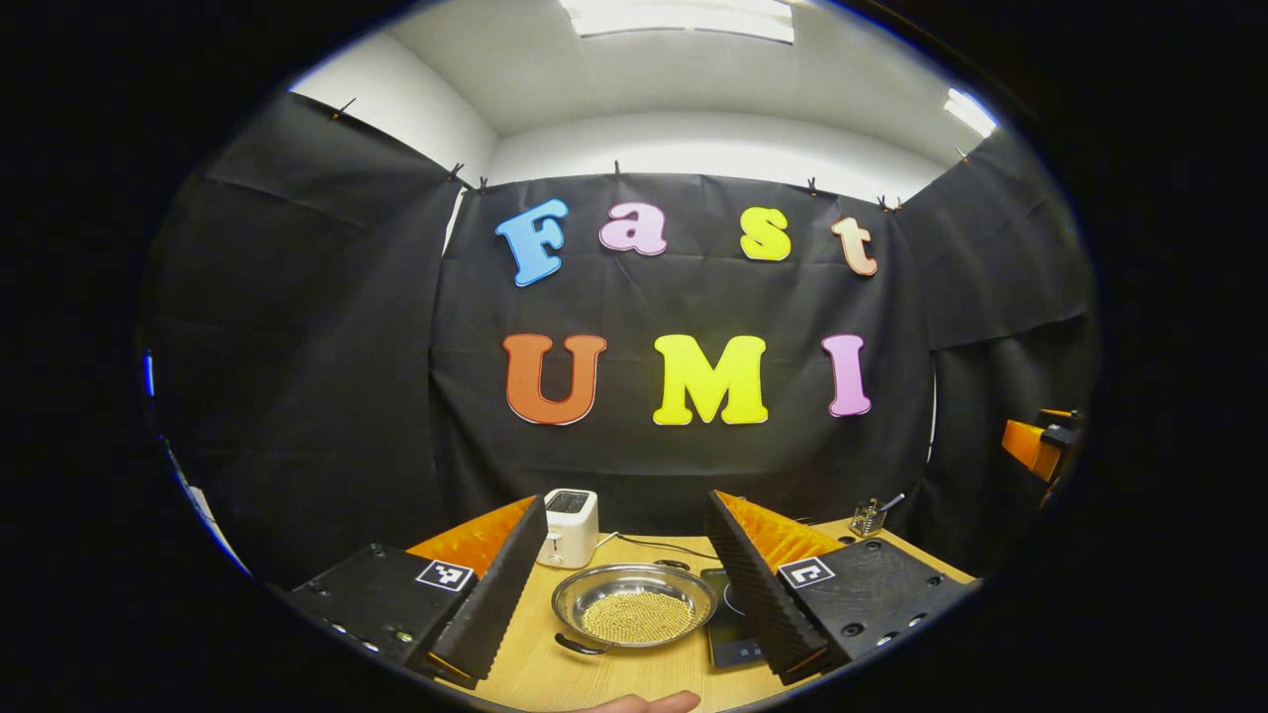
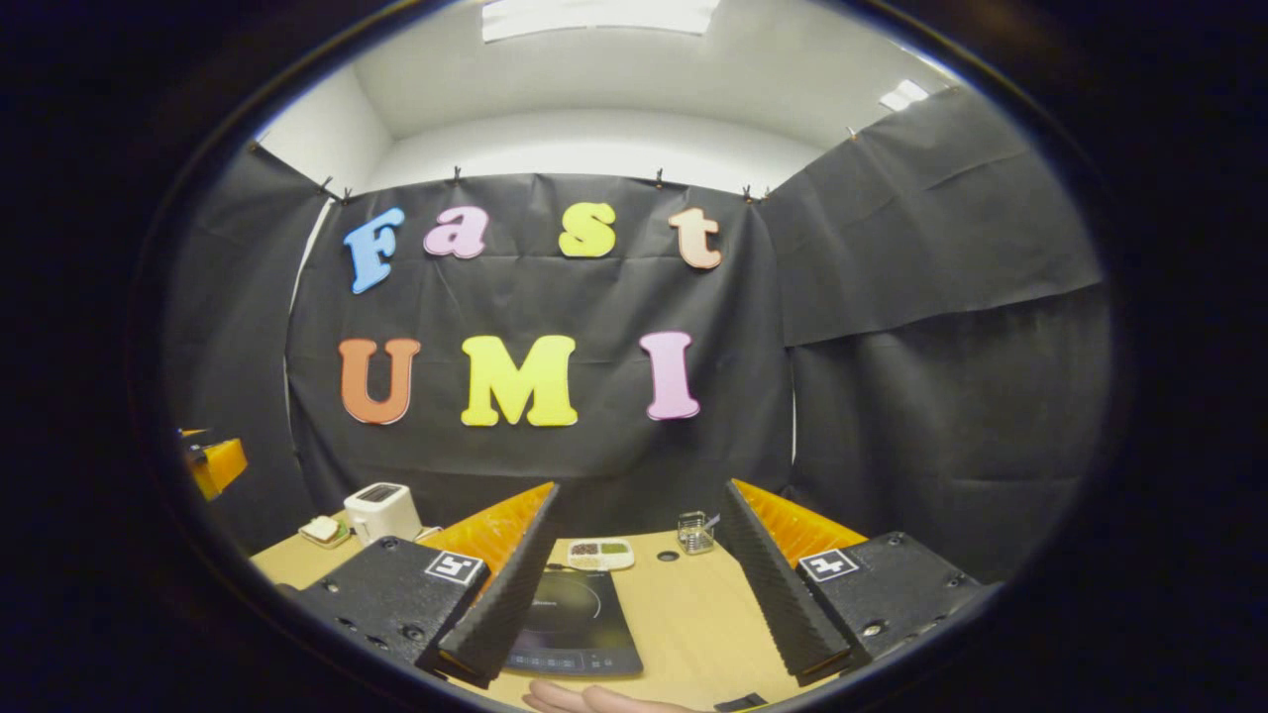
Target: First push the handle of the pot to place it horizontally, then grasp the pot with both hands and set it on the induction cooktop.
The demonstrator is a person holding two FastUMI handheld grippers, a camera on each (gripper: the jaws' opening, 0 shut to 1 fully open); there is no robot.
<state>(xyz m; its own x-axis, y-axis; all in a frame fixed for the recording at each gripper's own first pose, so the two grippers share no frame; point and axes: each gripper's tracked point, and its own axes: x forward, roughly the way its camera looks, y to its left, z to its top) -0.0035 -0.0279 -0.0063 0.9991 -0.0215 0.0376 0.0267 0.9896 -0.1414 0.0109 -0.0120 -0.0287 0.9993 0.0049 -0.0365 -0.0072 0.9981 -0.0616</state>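
Shallow steel pot of yellow beads sits on the wooden table, just left of the black induction cooktop. Left gripper hovers spread wide, empty. Right gripper likewise spread, holding nothing.

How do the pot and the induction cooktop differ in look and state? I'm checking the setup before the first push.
The pot is a round, shiny metal bowl shape; the induction cooktop is a flat, dark slab. The pot holds small yellowish grains; the induction cooktop has nothing on it. The pot has a dark handle at its near left; the cooktop shows a ring marking instead. Both rest on the wooden table.
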